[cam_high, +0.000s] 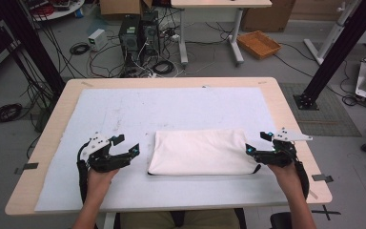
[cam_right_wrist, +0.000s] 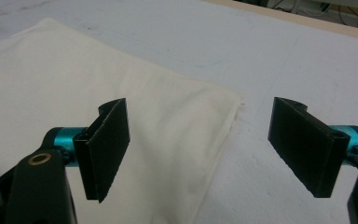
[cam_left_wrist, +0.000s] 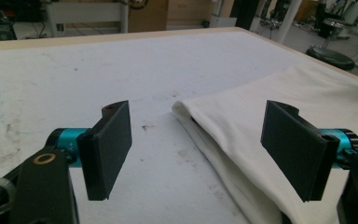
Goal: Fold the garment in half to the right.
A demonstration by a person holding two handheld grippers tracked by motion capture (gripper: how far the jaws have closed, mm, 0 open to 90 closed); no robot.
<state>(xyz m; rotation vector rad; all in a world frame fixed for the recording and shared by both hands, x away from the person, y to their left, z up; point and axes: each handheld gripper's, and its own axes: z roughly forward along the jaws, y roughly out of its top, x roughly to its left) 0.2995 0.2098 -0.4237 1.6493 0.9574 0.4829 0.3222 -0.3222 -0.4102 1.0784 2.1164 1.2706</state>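
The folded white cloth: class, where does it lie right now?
In the high view, the folded white cloth lies on the white mat, near the table's front edge, between the left tool and right tool.

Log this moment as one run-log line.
folded cream cloth: flat on white mat | left gripper: open, beside cloth | right gripper: open, at cloth edge

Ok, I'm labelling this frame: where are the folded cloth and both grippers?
folded cloth [cam_high: 201, 151], high view, middle of its top.
left gripper [cam_high: 127, 145], high view, between its fingertips.
right gripper [cam_high: 257, 142], high view, between its fingertips.
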